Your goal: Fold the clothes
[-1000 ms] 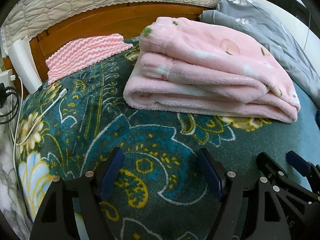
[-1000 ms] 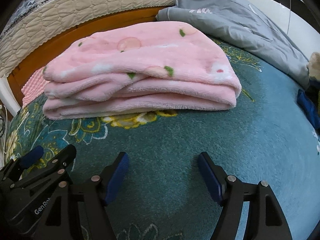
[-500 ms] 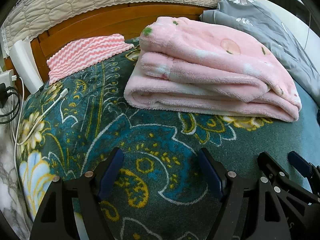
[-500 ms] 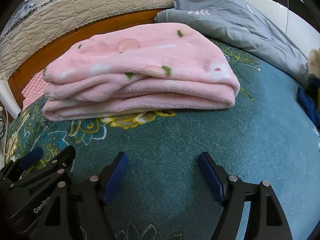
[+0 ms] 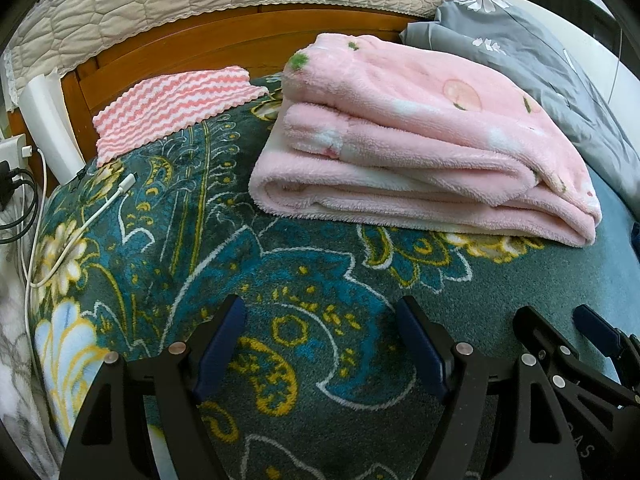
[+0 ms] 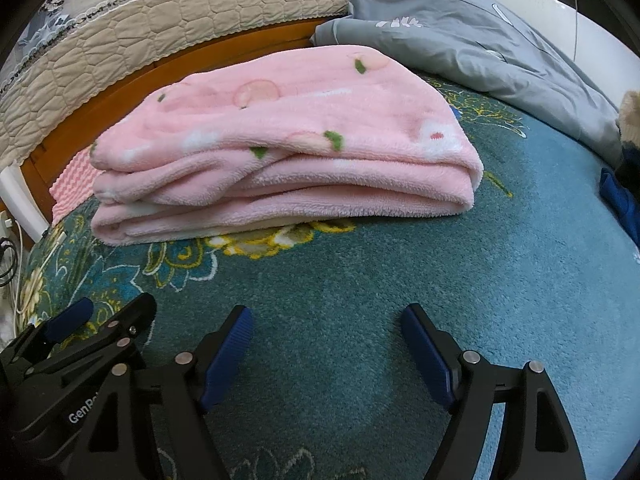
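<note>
Where blanket [image 6: 360, 300] lies bare, folded garment [image 6: 280, 132] beyond.

One folded pink fleece garment [image 5: 432, 152] lies on one patterned teal blanket [image 5: 280, 280], with one pink-and-white striped cloth [image 5: 176, 108] and one grey quilt [image 6: 472, 44]. One white cable [image 5: 80, 224] shows. Two hand-held grippers: left hand-held gripper [image 5: 320, 344], right hand-held gripper [image 6: 328, 348].
</note>
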A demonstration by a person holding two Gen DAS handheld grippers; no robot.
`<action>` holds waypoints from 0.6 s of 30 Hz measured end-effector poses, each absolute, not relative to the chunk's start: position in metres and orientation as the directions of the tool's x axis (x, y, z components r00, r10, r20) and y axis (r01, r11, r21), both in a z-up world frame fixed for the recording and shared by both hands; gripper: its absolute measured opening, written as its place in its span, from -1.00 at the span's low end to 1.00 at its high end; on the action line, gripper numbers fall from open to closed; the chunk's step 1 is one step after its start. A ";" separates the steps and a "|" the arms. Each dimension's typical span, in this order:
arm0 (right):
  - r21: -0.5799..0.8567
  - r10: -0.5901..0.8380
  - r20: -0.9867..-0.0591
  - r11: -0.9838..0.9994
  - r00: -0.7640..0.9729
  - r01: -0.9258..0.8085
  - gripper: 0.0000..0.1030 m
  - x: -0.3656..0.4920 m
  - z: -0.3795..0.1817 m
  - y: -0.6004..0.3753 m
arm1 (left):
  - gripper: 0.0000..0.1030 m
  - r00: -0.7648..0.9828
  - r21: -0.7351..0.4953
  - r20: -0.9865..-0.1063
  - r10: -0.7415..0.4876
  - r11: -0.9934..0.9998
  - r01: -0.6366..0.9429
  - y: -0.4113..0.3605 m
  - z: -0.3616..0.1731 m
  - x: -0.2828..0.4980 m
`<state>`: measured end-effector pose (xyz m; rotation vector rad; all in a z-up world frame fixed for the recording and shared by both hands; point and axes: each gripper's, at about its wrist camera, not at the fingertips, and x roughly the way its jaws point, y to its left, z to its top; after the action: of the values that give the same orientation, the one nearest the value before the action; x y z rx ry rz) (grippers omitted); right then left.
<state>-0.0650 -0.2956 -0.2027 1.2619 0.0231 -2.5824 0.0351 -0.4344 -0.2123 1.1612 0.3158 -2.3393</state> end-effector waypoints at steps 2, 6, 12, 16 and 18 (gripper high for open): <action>0.103 -0.231 -0.776 -0.964 -0.587 0.245 0.57 -0.065 -0.203 -0.296 | 0.53 -0.507 0.017 -0.793 -0.337 -0.845 0.535 -0.434 -0.212 0.035; 0.104 -0.233 -0.775 -0.964 -0.588 0.245 0.57 -0.066 -0.203 -0.295 | 0.53 -0.509 0.017 -0.793 -0.335 -0.847 0.531 -0.435 -0.213 0.033; 0.110 -0.237 -0.773 -0.964 -0.589 0.244 0.57 -0.068 -0.204 -0.292 | 0.53 -0.503 0.027 -0.793 -0.343 -0.846 0.533 -0.434 -0.213 0.033; 0.120 -0.245 -0.770 -0.962 -0.589 0.244 0.57 -0.065 -0.203 -0.293 | 0.54 -0.497 0.038 -0.793 -0.351 -0.844 0.536 -0.431 -0.214 0.034; 0.127 -0.252 -0.768 -0.961 -0.588 0.245 0.58 -0.066 -0.203 -0.291 | 0.54 -0.496 0.042 -0.793 -0.354 -0.844 0.535 -0.431 -0.214 0.034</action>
<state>-0.0660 -0.2909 -0.2029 1.2477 -0.0114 -2.5754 0.0335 -0.4314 -0.2136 1.1657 0.2861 -2.3263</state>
